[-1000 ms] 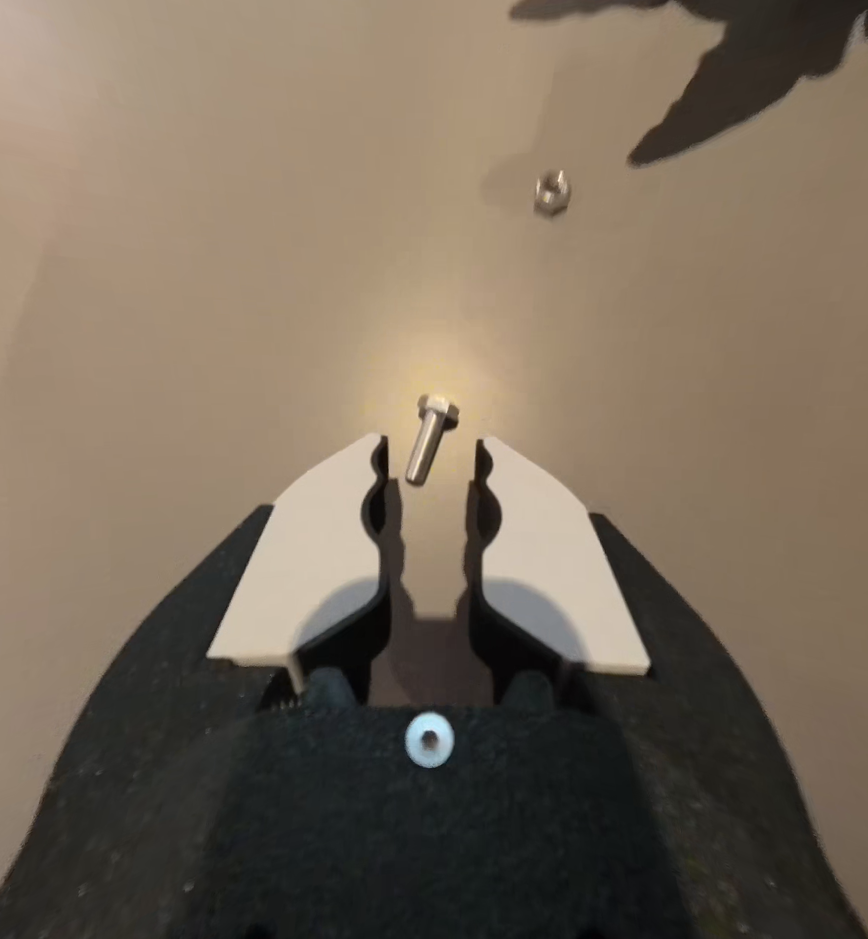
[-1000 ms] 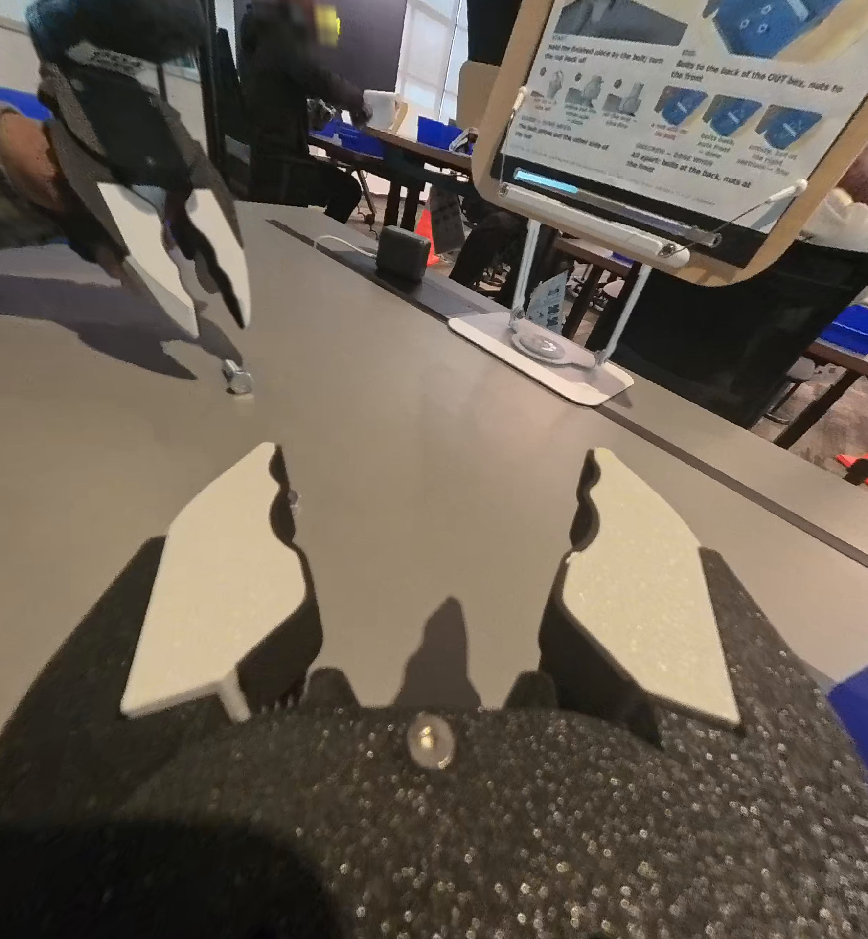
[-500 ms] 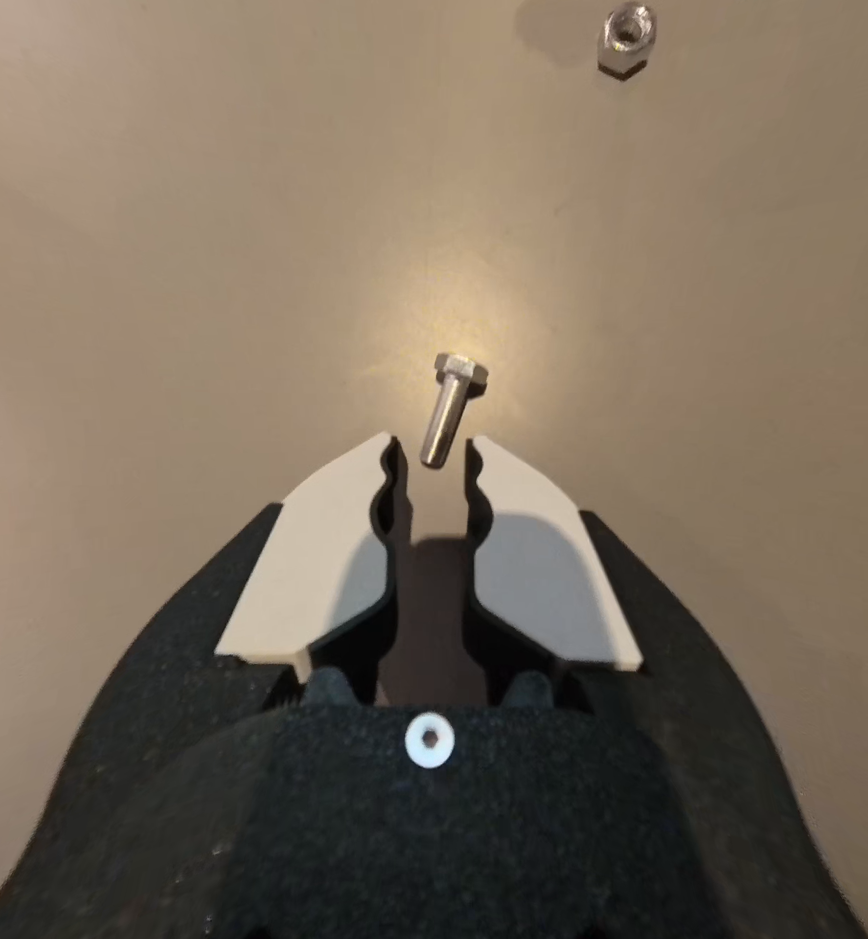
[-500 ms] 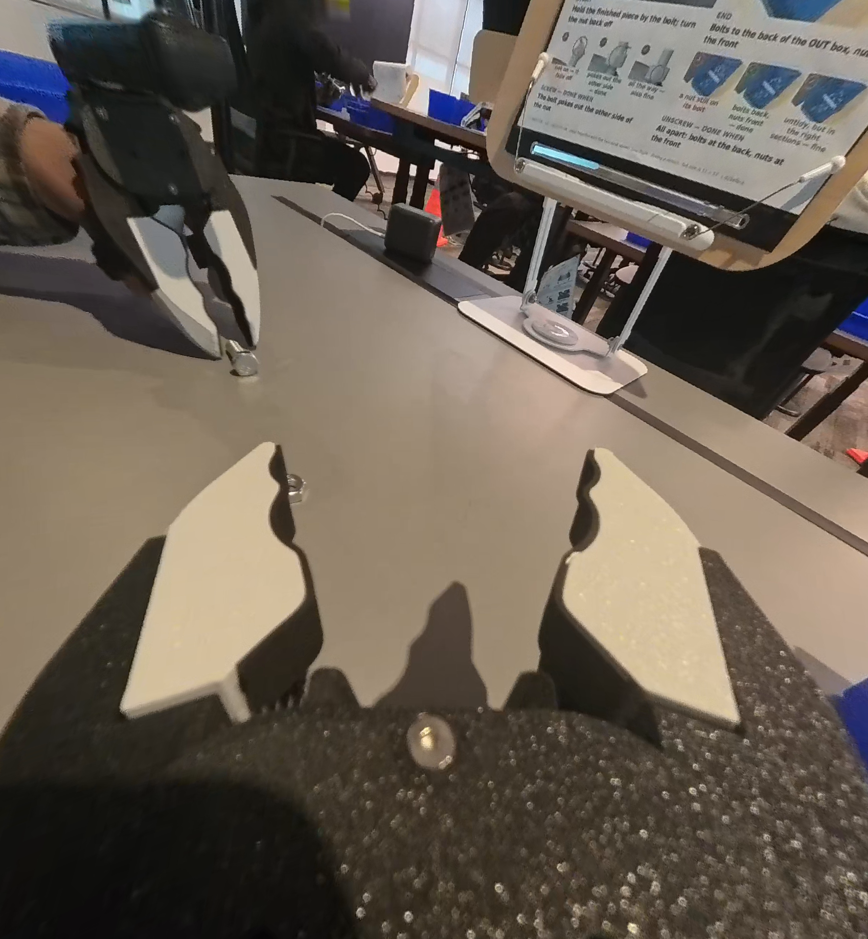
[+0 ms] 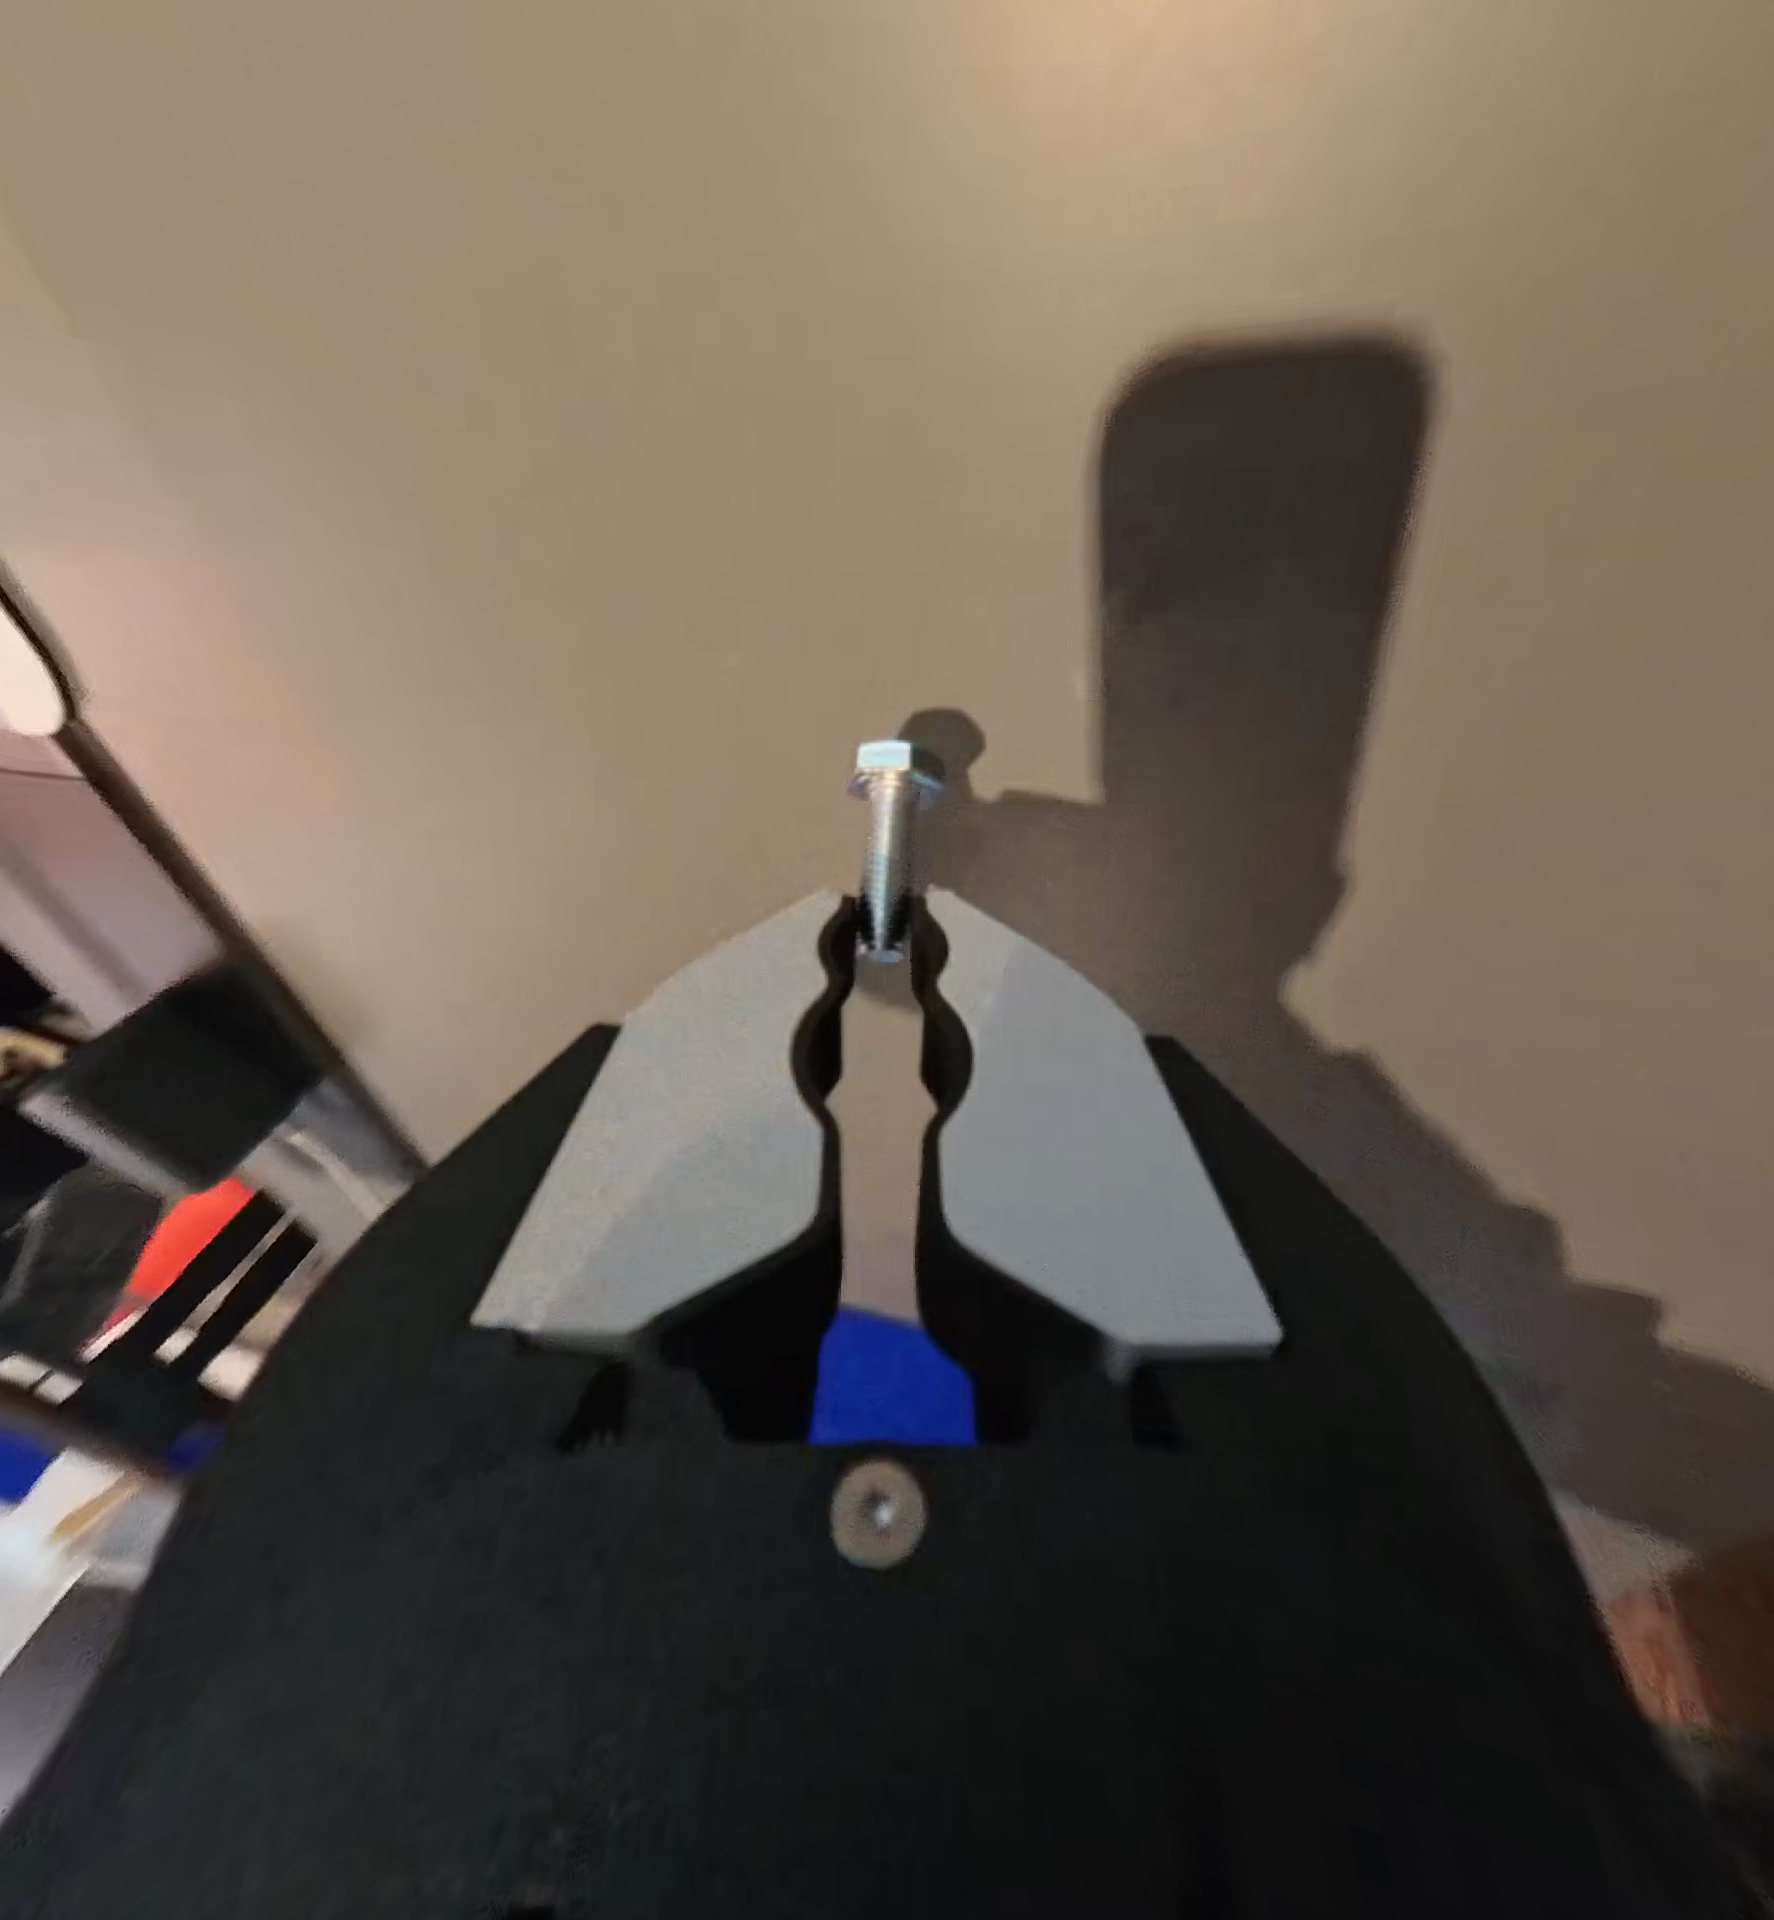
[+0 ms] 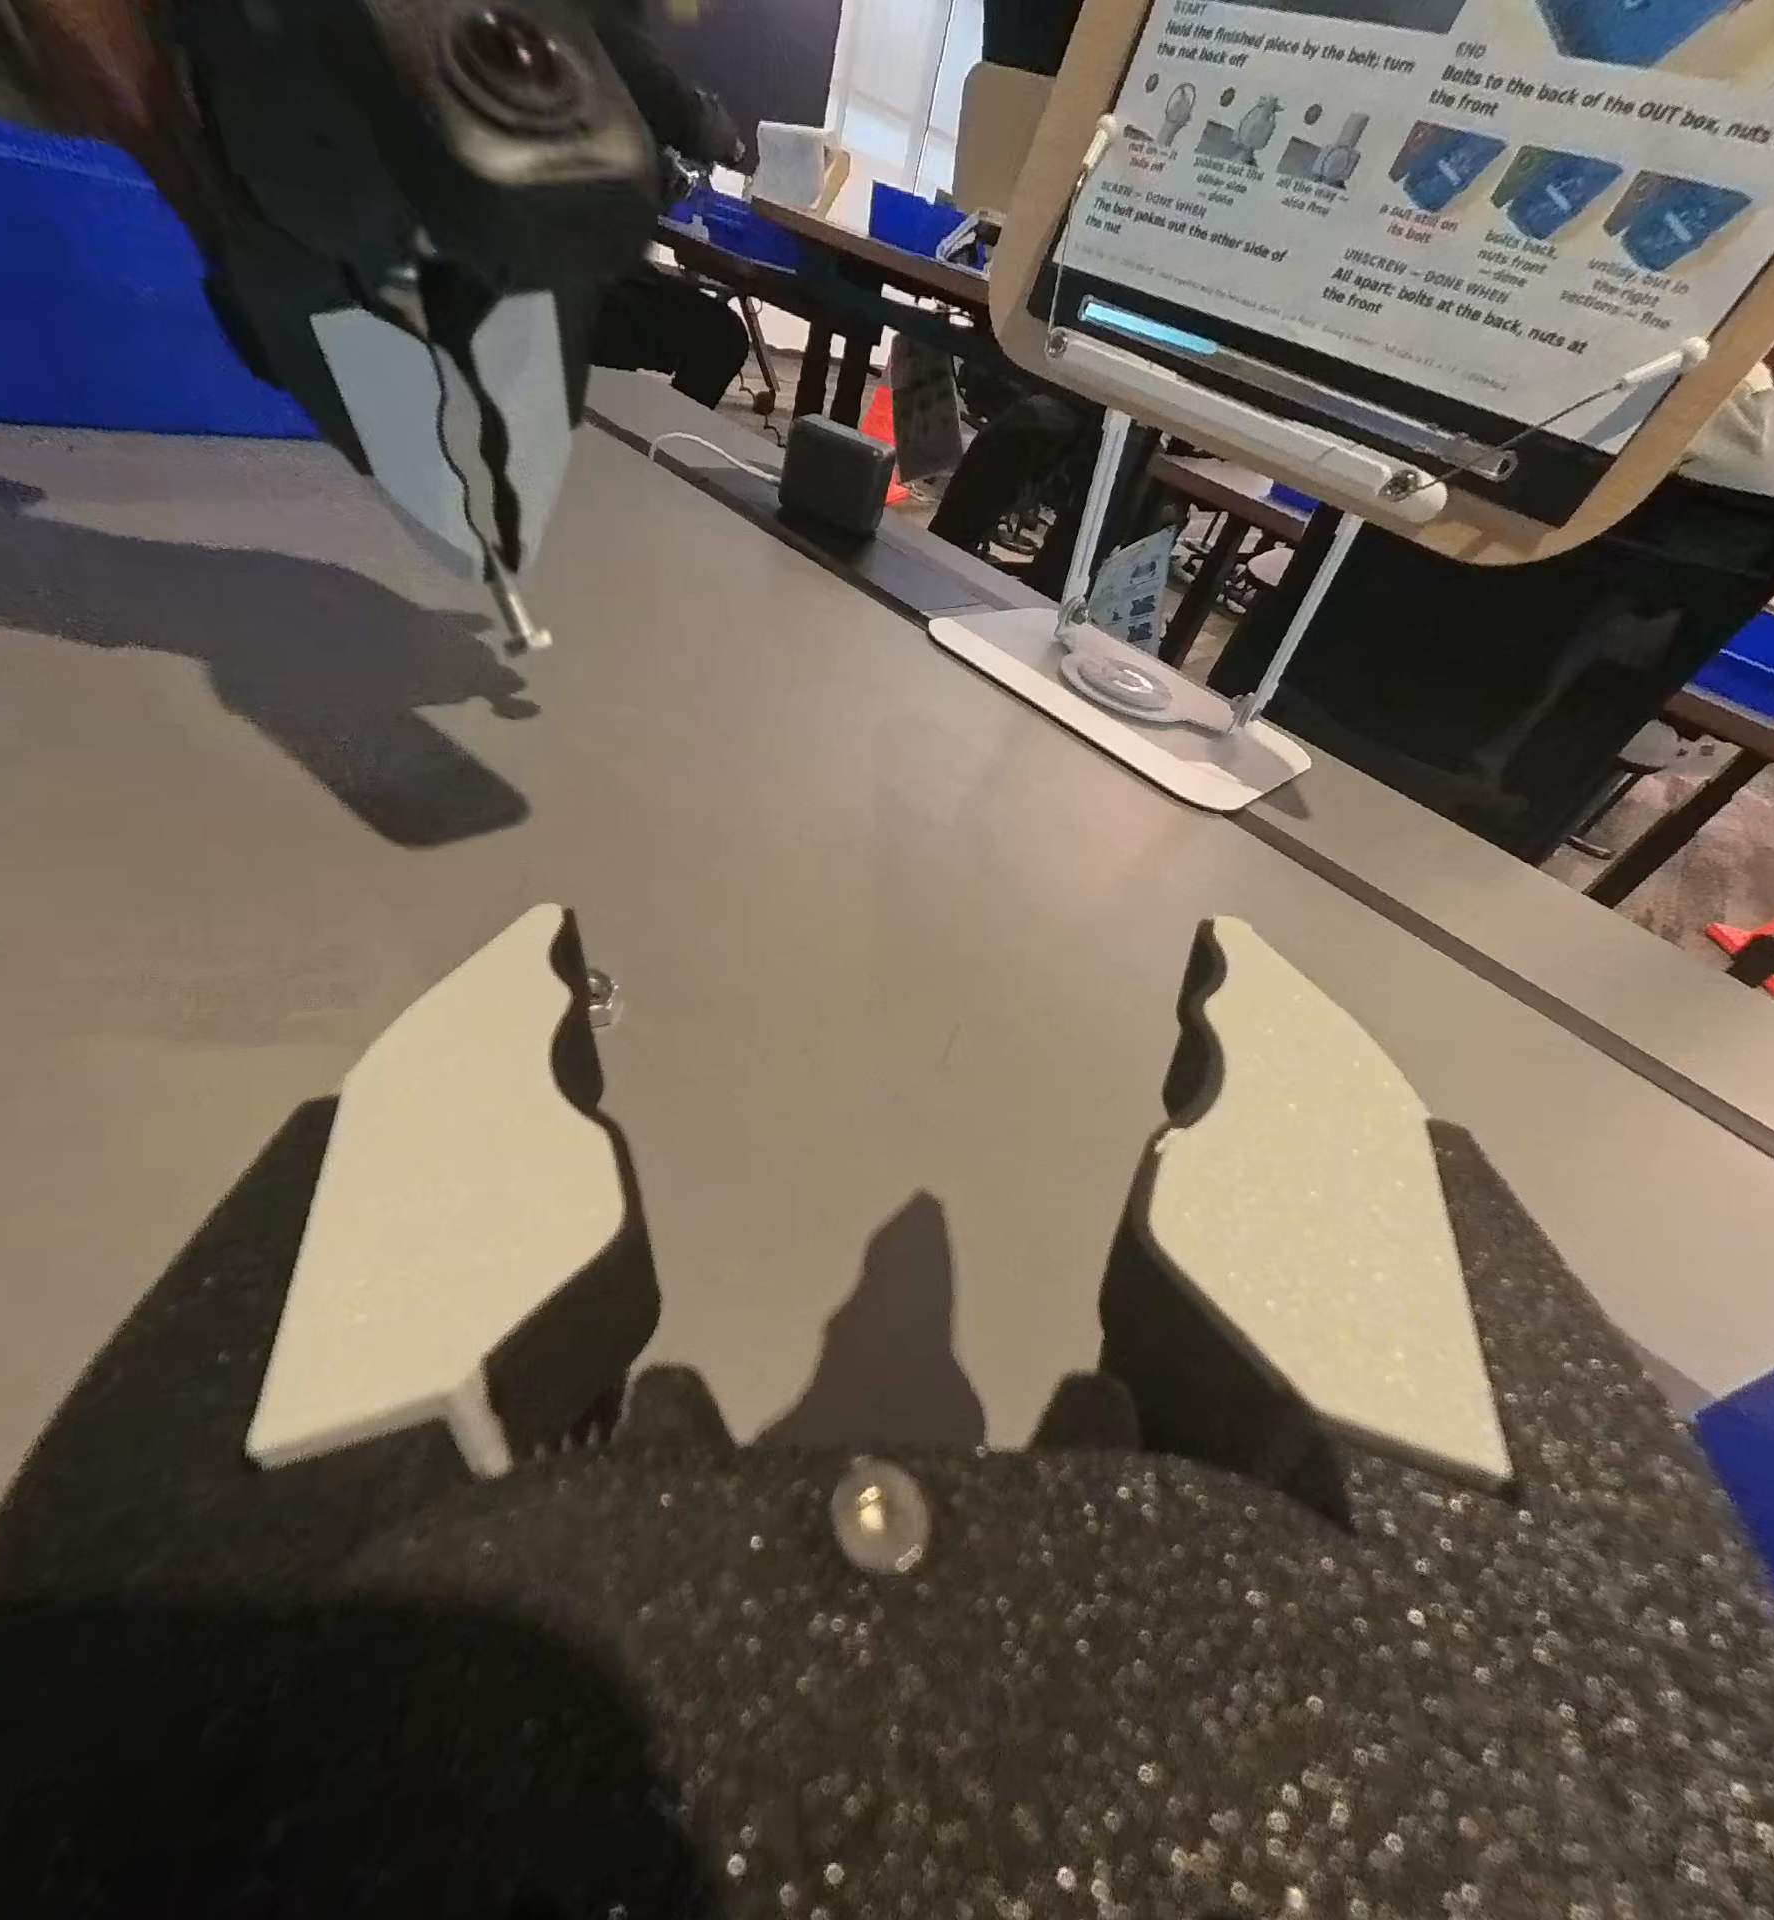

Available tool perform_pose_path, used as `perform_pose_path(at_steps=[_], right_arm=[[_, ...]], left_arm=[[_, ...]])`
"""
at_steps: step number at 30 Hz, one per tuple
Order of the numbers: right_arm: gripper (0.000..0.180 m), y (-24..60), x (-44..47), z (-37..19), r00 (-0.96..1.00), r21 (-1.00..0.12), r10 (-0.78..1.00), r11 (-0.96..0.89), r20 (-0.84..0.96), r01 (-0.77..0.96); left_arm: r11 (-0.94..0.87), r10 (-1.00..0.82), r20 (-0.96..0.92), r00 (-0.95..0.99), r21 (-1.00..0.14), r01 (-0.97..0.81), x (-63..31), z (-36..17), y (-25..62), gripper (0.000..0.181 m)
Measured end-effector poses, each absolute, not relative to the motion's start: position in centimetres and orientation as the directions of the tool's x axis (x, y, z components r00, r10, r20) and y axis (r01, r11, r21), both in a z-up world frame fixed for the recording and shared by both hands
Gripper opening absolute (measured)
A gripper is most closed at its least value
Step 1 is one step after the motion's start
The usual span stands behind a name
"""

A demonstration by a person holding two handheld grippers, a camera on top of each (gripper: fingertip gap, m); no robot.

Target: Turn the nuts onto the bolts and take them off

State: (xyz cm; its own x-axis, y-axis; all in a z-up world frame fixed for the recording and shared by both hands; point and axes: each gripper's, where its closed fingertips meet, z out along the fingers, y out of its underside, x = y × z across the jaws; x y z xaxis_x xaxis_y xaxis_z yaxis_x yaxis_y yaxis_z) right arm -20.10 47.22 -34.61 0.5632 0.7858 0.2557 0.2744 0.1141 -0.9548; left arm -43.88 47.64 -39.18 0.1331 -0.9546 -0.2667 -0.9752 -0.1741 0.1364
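Left gripper [image 5: 884, 914] pinches bolt [image 5: 885, 831] by its threaded tip.

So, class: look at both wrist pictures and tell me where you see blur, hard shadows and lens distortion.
Left wrist view: the bolt in the left gripper is fairly sharp, the left edge smeared; a hard dark shadow falls on the table. Right wrist view: sharper; the instruction board bows from the wide lens, the left gripper throws a hard shadow, and the nut lies by the open right gripper.
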Motion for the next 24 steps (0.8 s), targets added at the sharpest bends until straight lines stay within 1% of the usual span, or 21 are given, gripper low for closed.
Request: perform_pose_path(at_steps=[2, 6, 10, 18, 24], right_arm=[[0.107, 47.2, -20.0, -34.5, 0.567, -0.953, 0.781, 0.121, 0.264, 0.277], [0.107, 47.2, -19.7, -34.0, 0.577, -0.956, 0.773, 0.131, 0.265, 0.264], [0.107, 47.3, -19.5, -33.7, 0.583, -0.957, 0.767, 0.138, 0.267, 0.256], [0.106, 47.4, -19.5, -33.4, 0.584, -0.956, 0.765, 0.148, 0.273, 0.253], [0.106, 47.4, -19.5, -33.3, 0.585, -0.957, 0.765, 0.149, 0.271, 0.248]], left_arm=[[-0.158, -0.964, -0.25, 0.094, 0.25, -0.955, -43.5, -38.7, 47.9, 0.009], [-0.121, -0.98, -0.195, 0.04, 0.425, -0.897, -42.7, -39.1, 48.4, 0.009], [-0.1, -0.99, -0.139, 0.029, 0.54, -0.836, -42.0, -39.8, 48.4, 0.009], [-0.06, -0.993, -0.115, -0.017, 0.631, -0.773, -40.5, -40.3, 48.6, 0.01], [-0.026, -0.996, -0.081, -0.035, 0.648, -0.761, -39.8, -41.3, 48.3, 0.01]])
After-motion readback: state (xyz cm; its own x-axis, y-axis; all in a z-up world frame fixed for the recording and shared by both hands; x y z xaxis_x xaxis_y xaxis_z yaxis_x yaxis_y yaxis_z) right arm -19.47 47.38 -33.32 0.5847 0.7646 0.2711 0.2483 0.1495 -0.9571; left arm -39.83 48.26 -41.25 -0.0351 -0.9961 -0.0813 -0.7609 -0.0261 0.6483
